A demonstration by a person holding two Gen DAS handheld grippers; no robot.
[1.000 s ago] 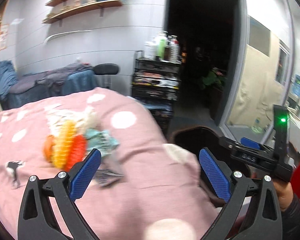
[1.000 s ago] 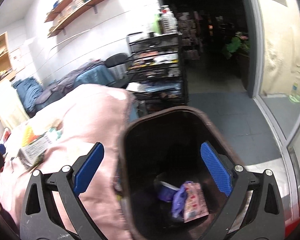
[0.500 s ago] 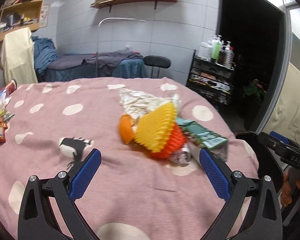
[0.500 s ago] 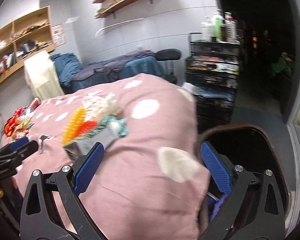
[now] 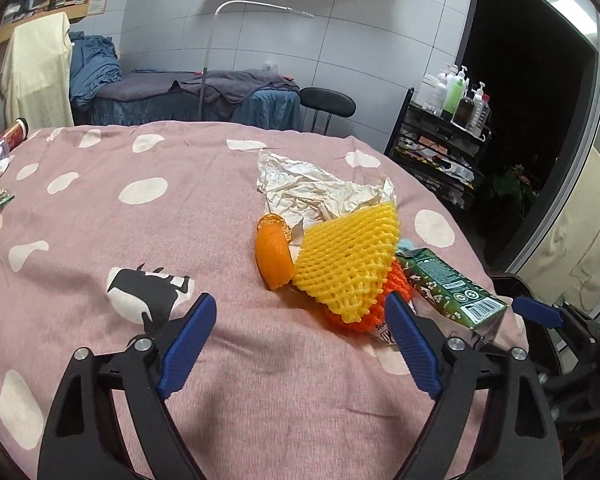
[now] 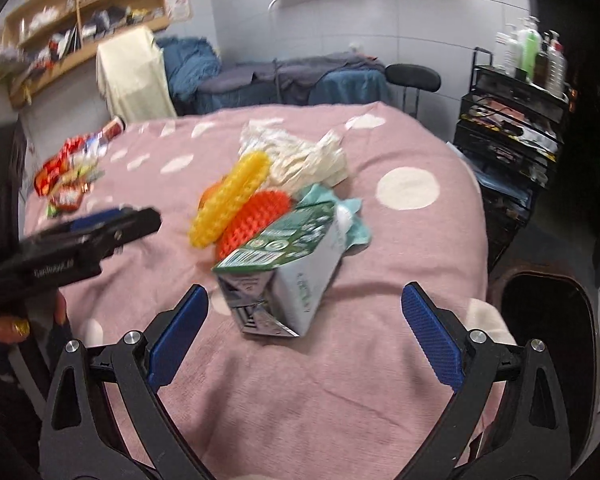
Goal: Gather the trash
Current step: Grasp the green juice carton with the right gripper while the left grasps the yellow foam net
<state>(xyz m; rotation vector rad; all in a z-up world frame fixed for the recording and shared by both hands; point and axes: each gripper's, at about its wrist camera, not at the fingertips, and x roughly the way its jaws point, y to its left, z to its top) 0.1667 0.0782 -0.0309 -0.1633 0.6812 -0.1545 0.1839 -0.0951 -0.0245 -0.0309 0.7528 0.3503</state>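
Observation:
A trash pile lies on the pink spotted tablecloth (image 5: 180, 360): crumpled white paper (image 5: 320, 188), an orange peel (image 5: 274, 256), a yellow foam net (image 5: 352, 256) over a red foam net (image 5: 360, 318), and a green carton (image 5: 448, 284). My left gripper (image 5: 299, 304) hovers just before the nets, its jaws closing with nothing pressed between them. My right gripper (image 6: 306, 296) stands open, and the carton (image 6: 284, 264) lies just ahead between its fingers. The yellow net (image 6: 230, 200), red net (image 6: 256, 220) and a teal wrapper (image 6: 352, 220) sit behind the carton.
A dark bin (image 6: 548, 312) stands off the table's right edge. Snack packets (image 6: 68, 176) lie at the far left of the table. A black shelf cart (image 5: 440, 152) with bottles, a stool (image 5: 327, 104) and a covered bed (image 5: 188, 96) stand beyond.
Both views have swung from the bin side round to the trash pile, which now lies close ahead. The left jaws stand narrower than before.

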